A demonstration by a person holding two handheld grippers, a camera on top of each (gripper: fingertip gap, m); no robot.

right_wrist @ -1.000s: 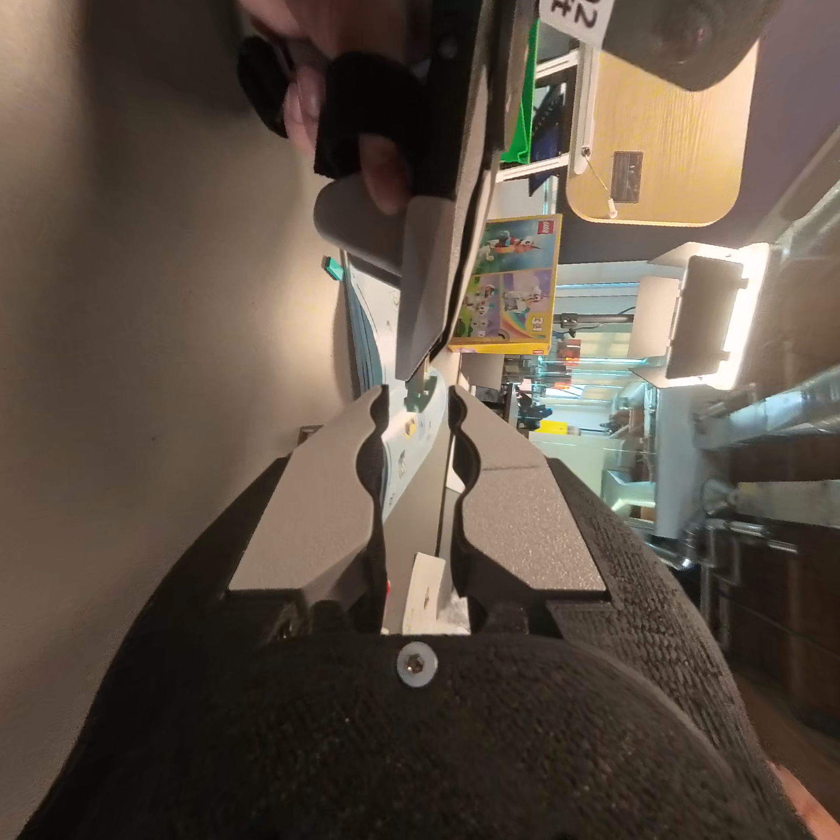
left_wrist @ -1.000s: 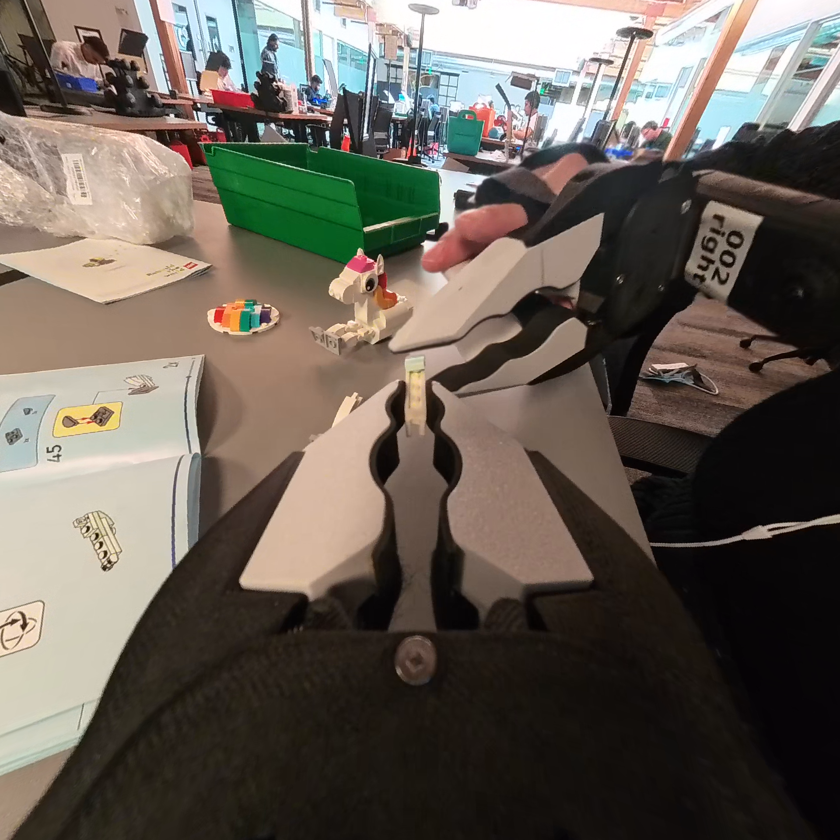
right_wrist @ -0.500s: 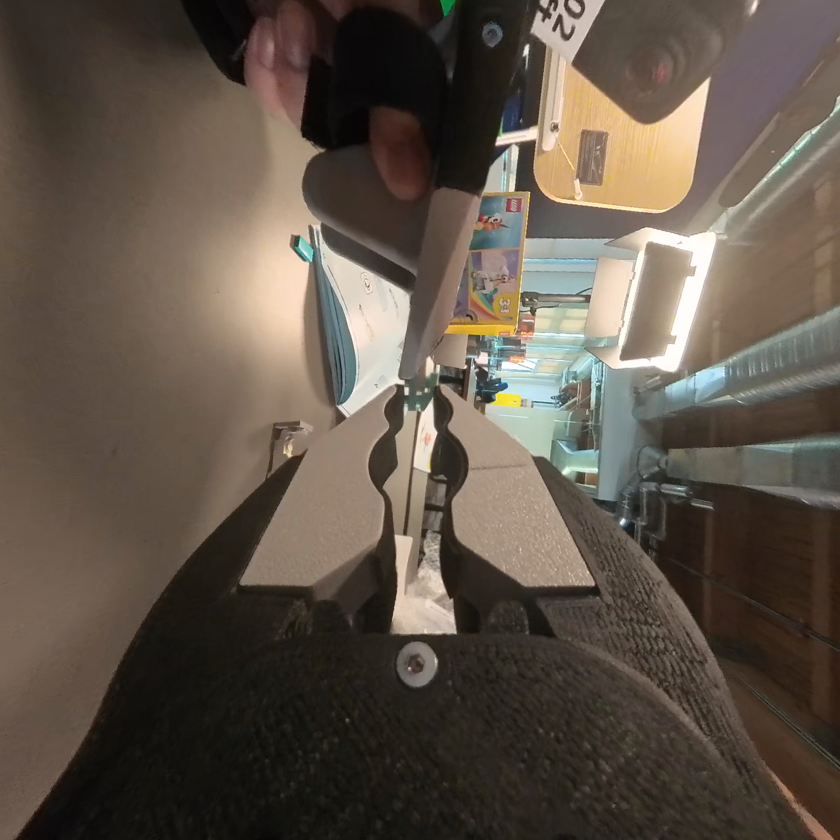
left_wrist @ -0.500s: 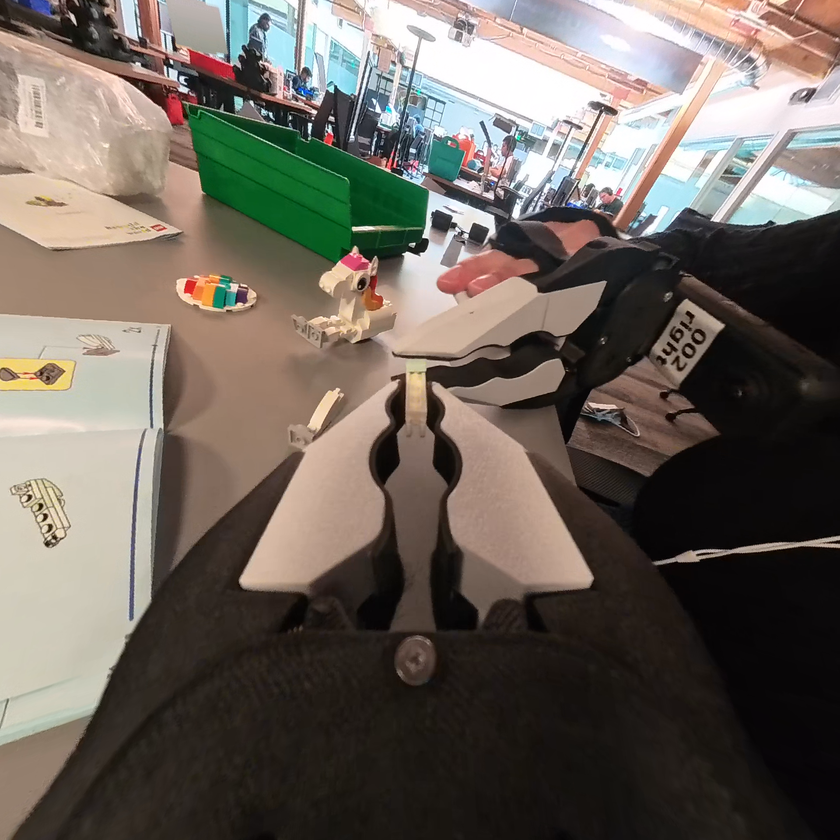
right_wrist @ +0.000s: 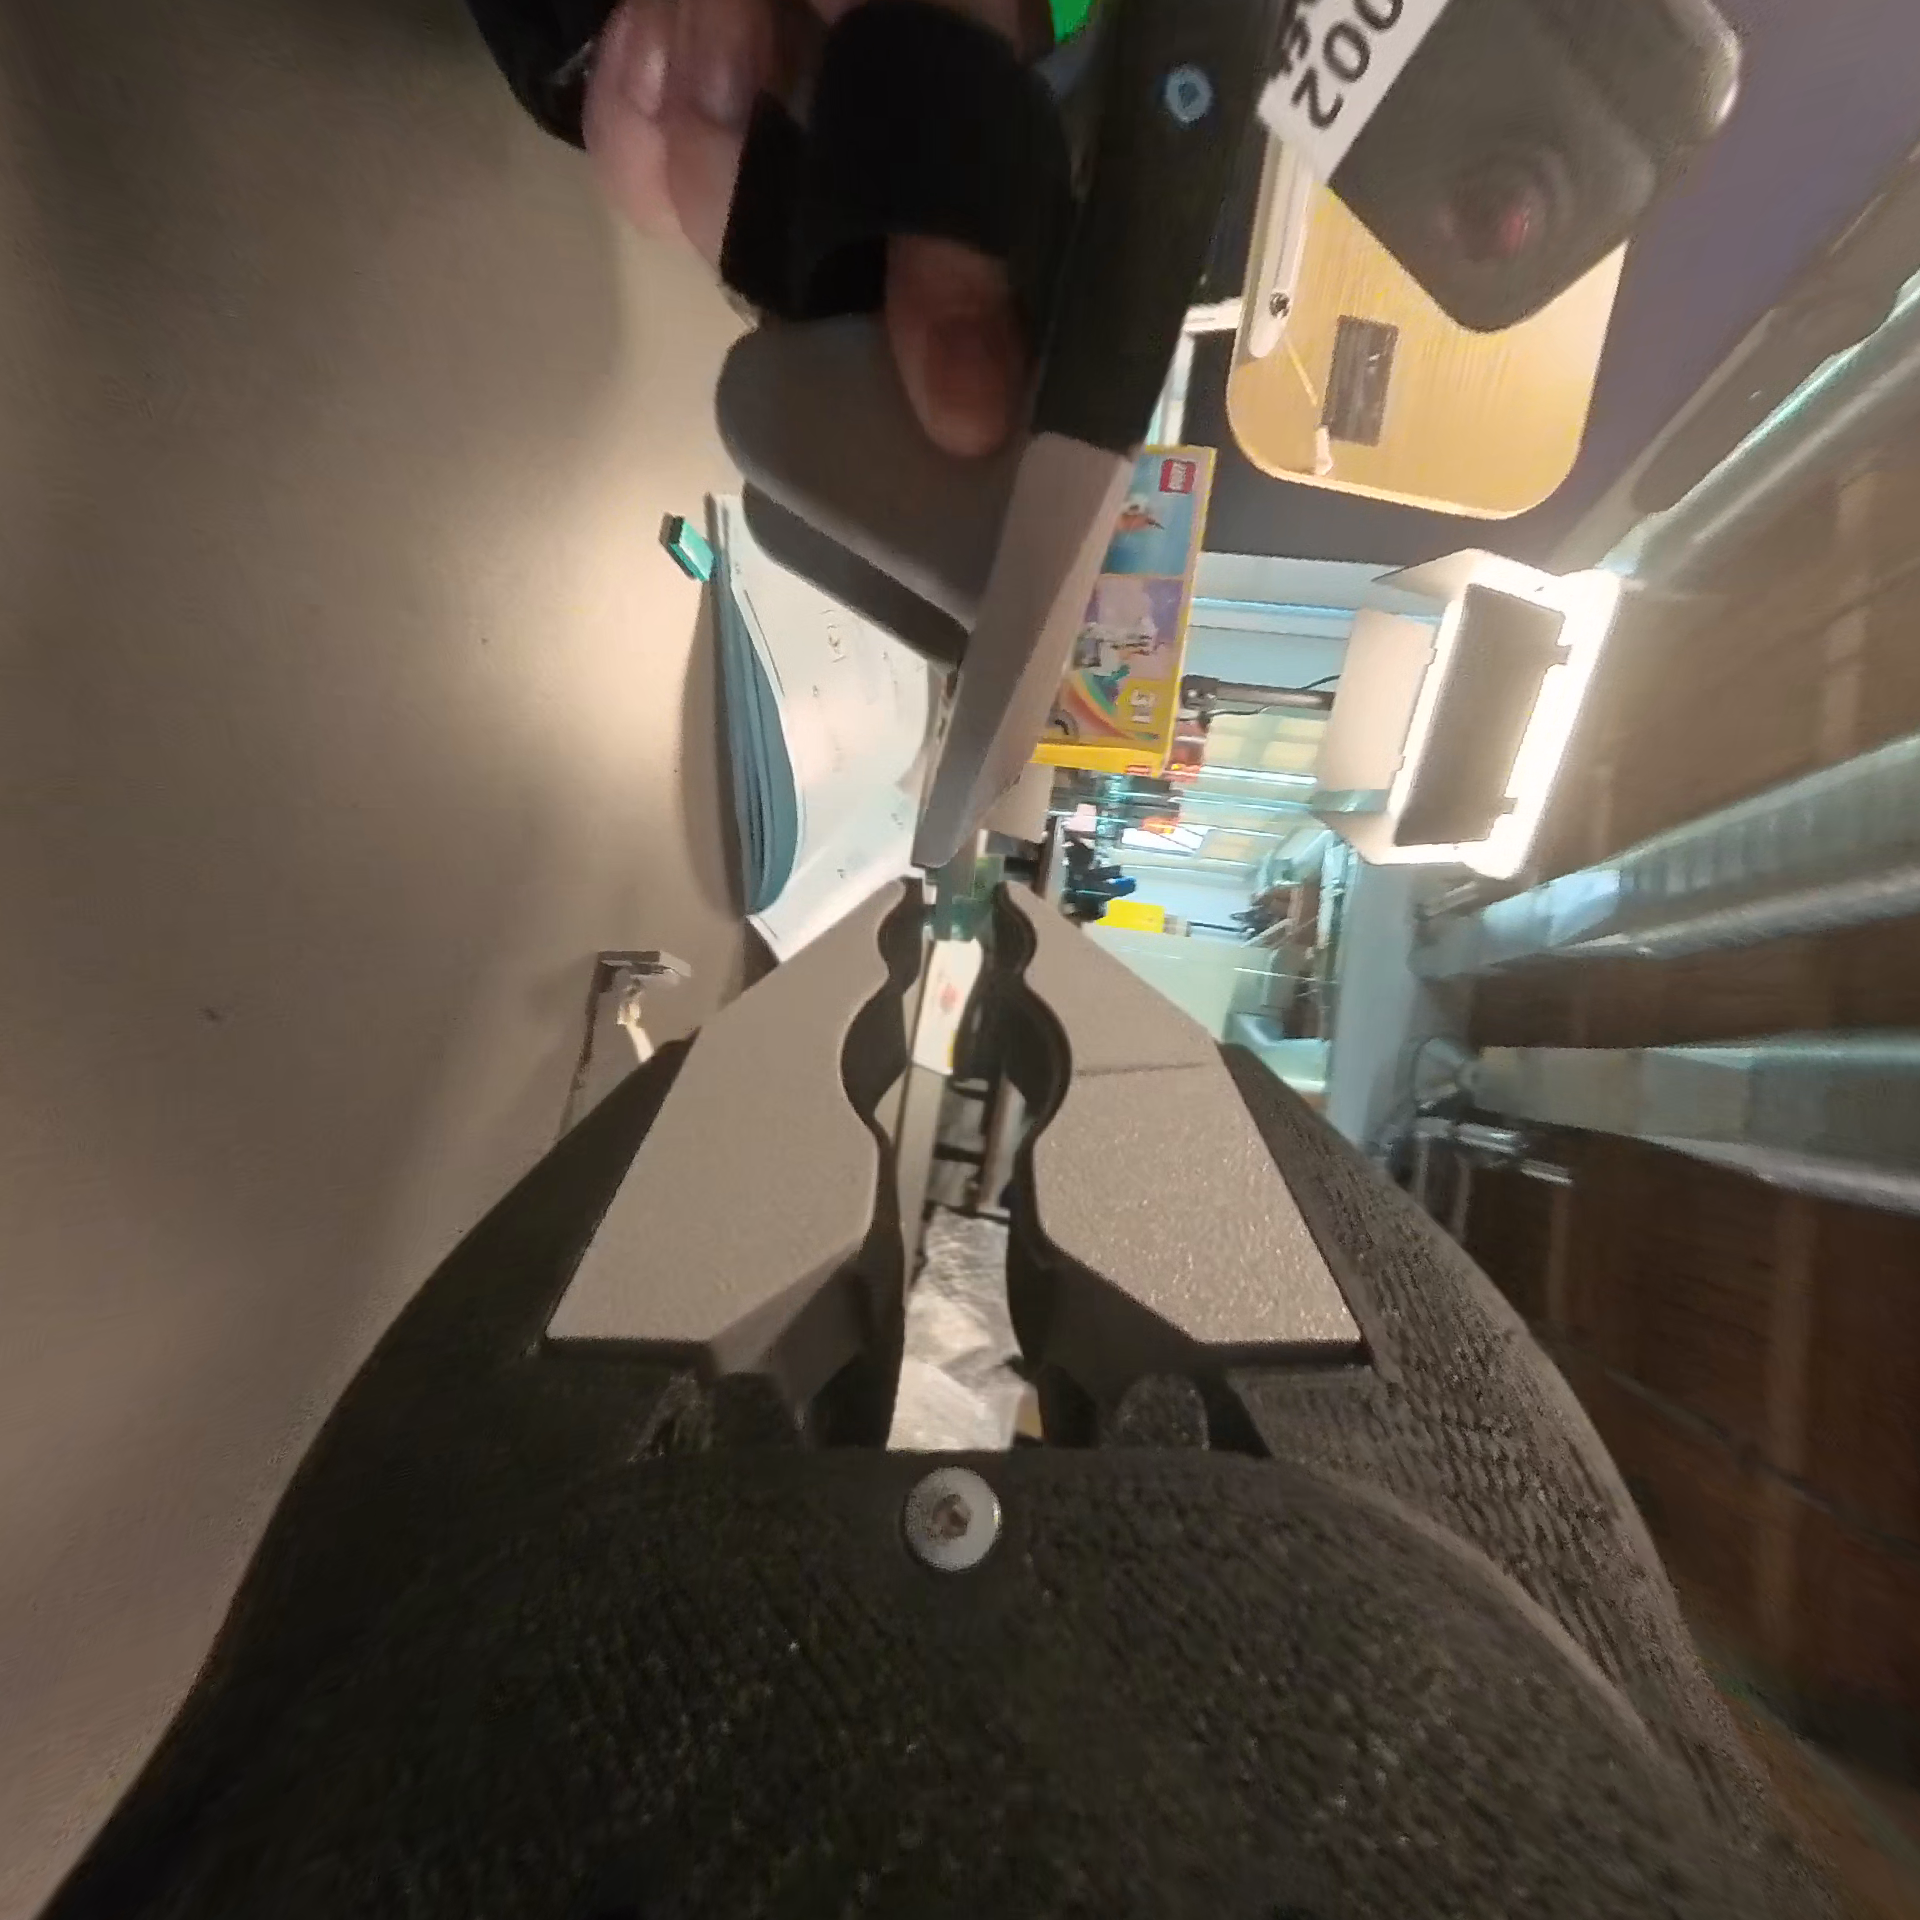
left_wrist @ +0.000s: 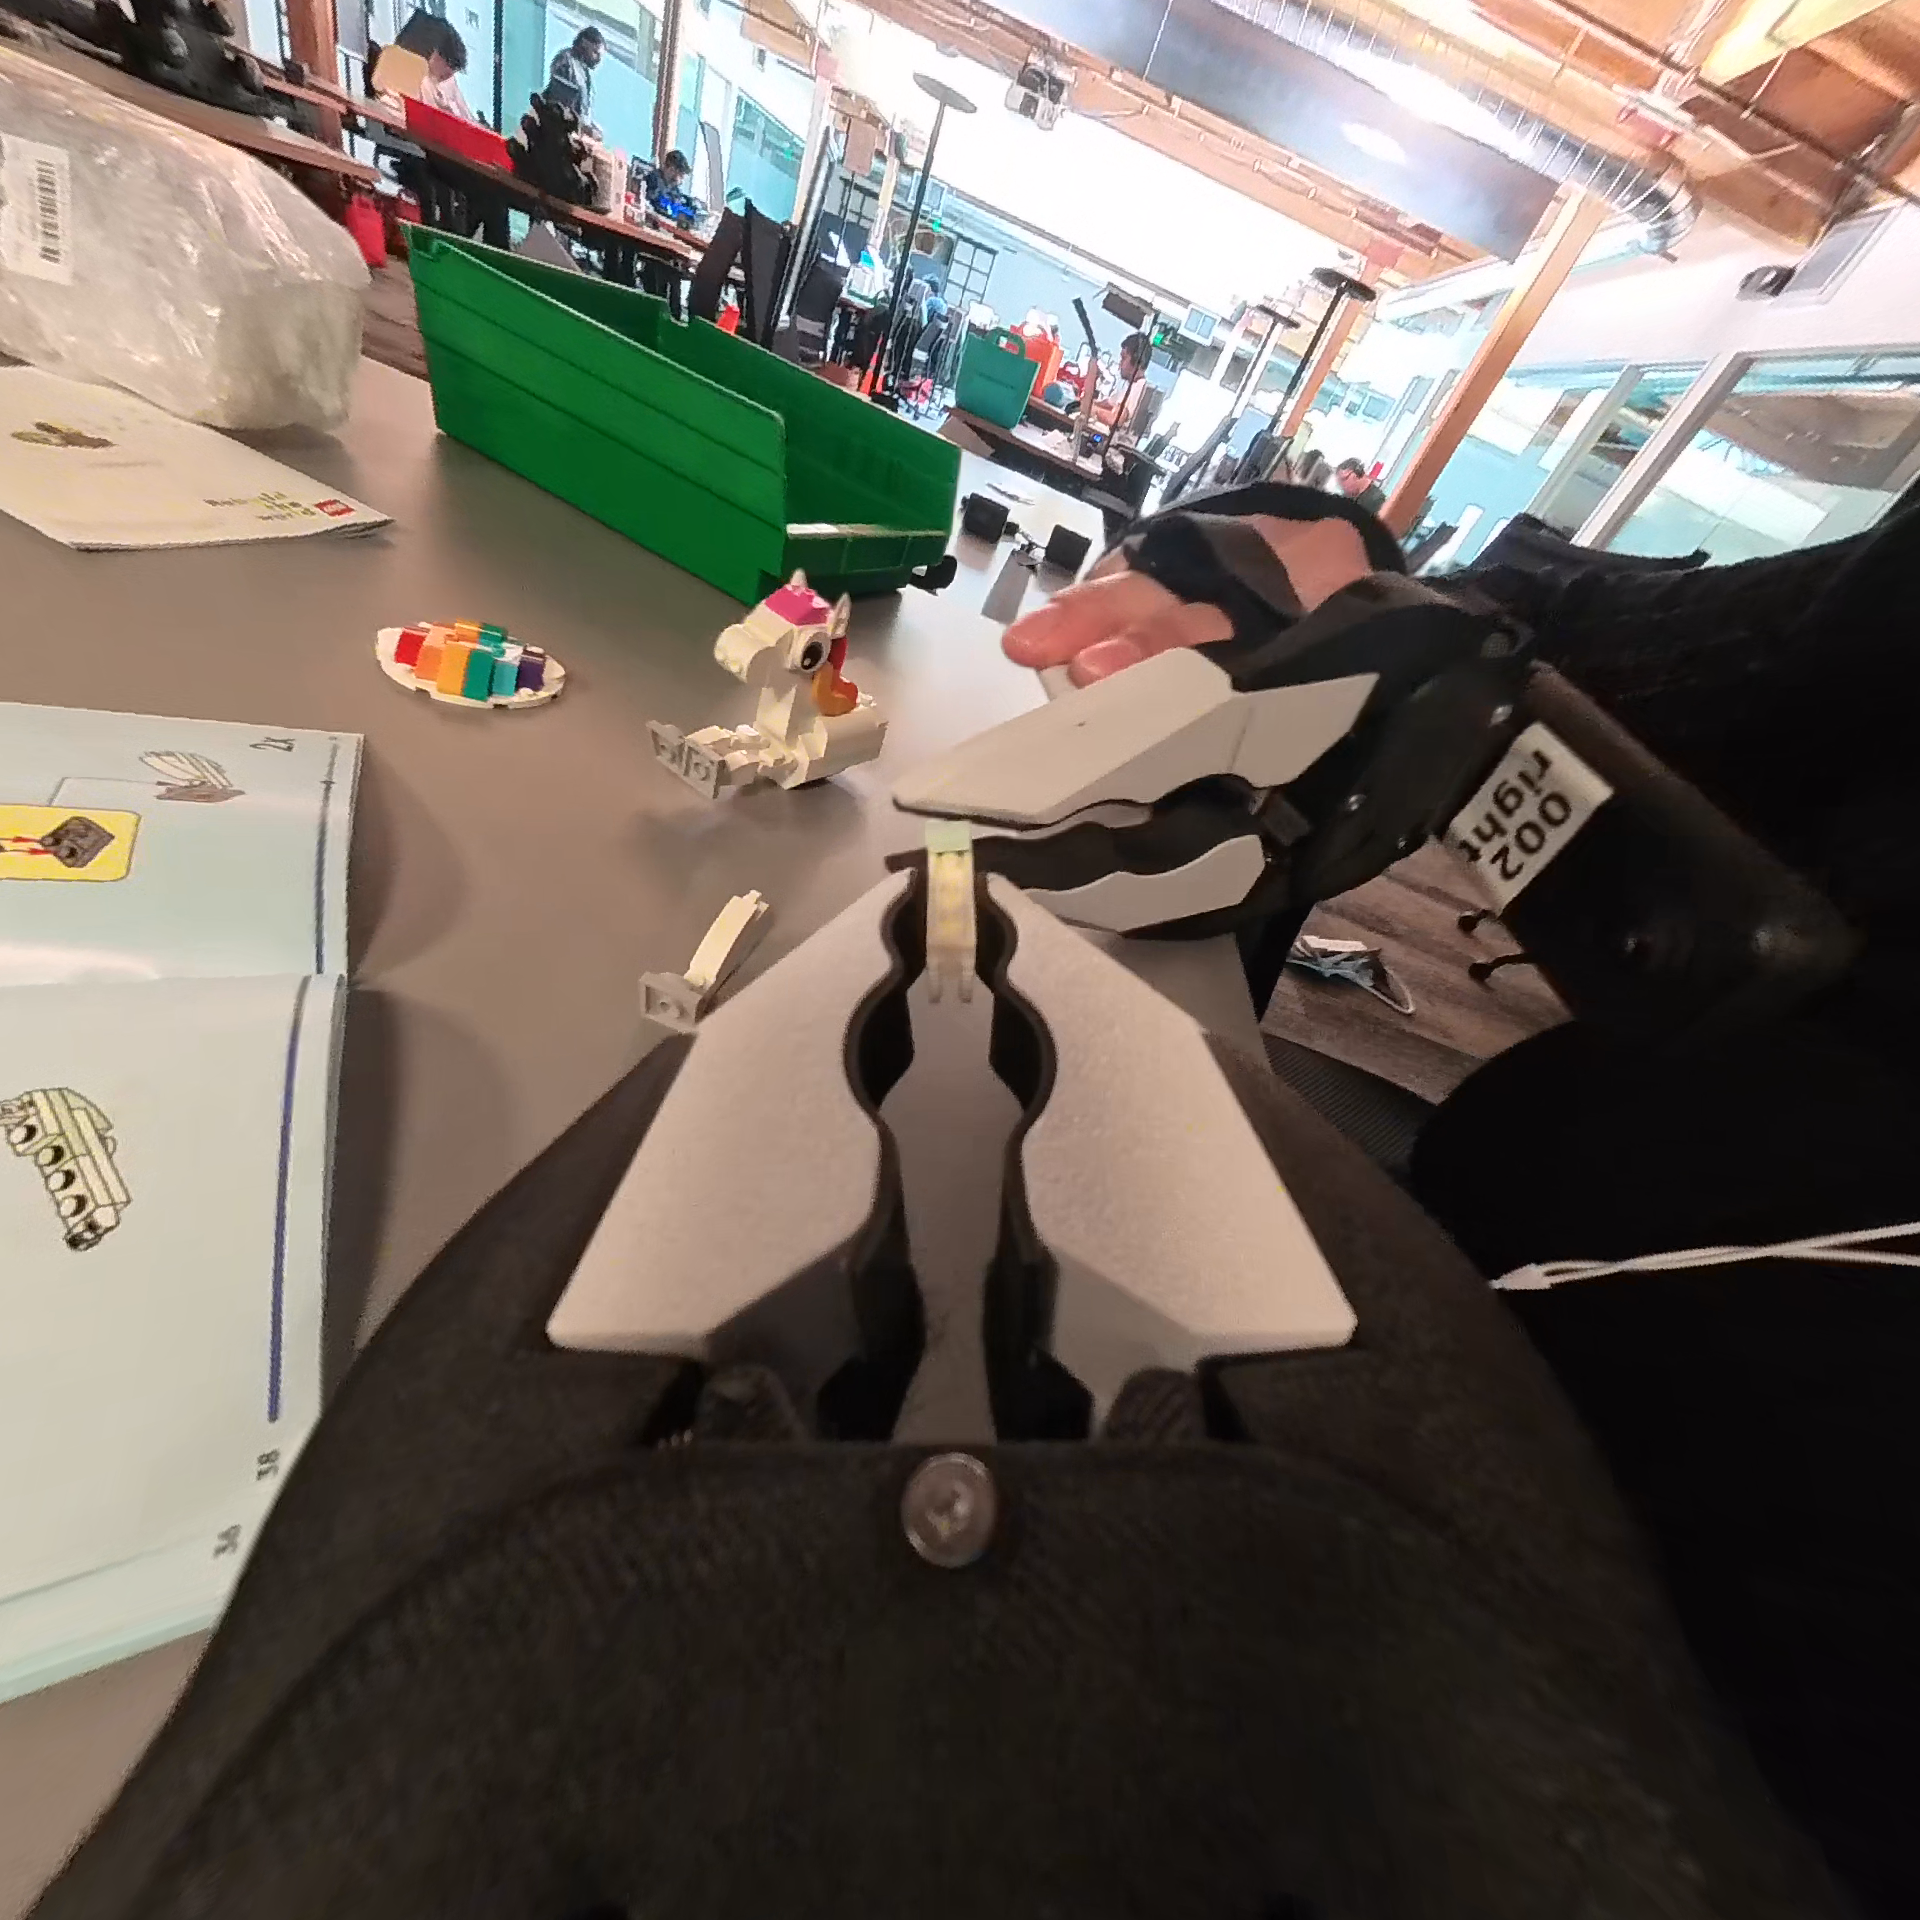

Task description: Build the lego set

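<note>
A small pale-green and cream lego piece (left_wrist: 950, 914) stands upright at frame centre, pinched between the tips of the left gripper (left_wrist: 948, 904). The right gripper (left_wrist: 997, 821) reaches in sideways from the right of the frame, its tips clamped on the same piece's top; the white unicorn (left_wrist: 781, 696) sits upper centre on the table (left_wrist: 540, 831).

A large open-plan office or lab is shown: beyond the claw (left_wrist: 948, 894), rows of benches (left_wrist: 540, 203) with seated people (left_wrist: 1127, 379), monitors, glass partitions (left_wrist: 1704, 436) and exposed ceiling beams (left_wrist: 1351, 145) are seen.
</note>
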